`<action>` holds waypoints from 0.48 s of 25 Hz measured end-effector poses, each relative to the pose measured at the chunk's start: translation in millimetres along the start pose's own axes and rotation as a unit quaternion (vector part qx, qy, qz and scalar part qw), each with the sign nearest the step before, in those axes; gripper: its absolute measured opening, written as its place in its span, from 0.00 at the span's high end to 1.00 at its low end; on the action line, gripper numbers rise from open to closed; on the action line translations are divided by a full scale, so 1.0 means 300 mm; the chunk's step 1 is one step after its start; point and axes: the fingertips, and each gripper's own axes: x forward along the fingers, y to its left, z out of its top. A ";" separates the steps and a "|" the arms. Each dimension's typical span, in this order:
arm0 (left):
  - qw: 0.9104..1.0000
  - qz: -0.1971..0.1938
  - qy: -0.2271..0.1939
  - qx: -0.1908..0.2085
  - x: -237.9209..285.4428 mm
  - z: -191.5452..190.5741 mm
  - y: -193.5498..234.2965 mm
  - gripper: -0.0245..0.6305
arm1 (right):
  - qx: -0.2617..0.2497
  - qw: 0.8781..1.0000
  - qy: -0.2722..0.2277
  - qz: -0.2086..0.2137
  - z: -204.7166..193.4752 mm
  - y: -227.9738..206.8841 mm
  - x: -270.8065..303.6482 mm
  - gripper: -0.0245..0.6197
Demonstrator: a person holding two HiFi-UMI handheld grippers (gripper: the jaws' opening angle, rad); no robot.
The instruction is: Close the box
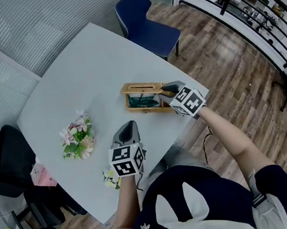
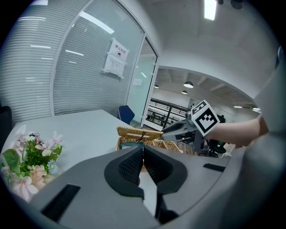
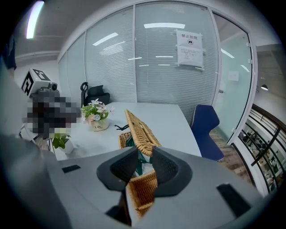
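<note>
Right gripper (image 3: 139, 157) has its jaws about half spread around the free edge of the lid (image 3: 140, 129), and the pads appear to press on the woven rim from both sides, holding the lid tilted up over the box (image 1: 151, 109). The box stands on the pale worktop (image 1: 87, 66), towards the edge on the person's right, well apart from the small pot of flowers (image 1: 78, 139). Left gripper (image 2: 143, 164) hovers nearer the person with its jaws pressed together and nothing between them. Box and lid are both wicker: a tan, coarse basket weave, rectangular, with a thicker braided rim round the lid. Something dark green (image 1: 142, 101) lies inside, but what it is cannot be told. Such a box is likely light and fairly stiff with a little springy give, and its rough weave should not slip in the ribbed pads. Being so light, it may slide on the smooth worktop if the lid is pushed sideways. The braided rim at the free edge, far from the hinge side, looks the best hold for lowering the lid.
</note>
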 end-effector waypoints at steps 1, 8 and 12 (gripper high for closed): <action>1.000 0.000 0.001 0.000 -0.001 0.000 0.000 0.93 | -0.002 1.000 0.001 0.001 -0.001 0.002 0.000 0.80; 1.000 0.002 0.000 0.000 0.000 0.002 0.010 0.93 | -0.010 1.000 0.005 0.003 -0.007 0.011 0.004 0.80; 1.000 0.002 0.000 0.000 0.000 0.004 0.005 0.93 | -0.015 1.000 0.009 0.008 -0.016 0.018 0.002 0.79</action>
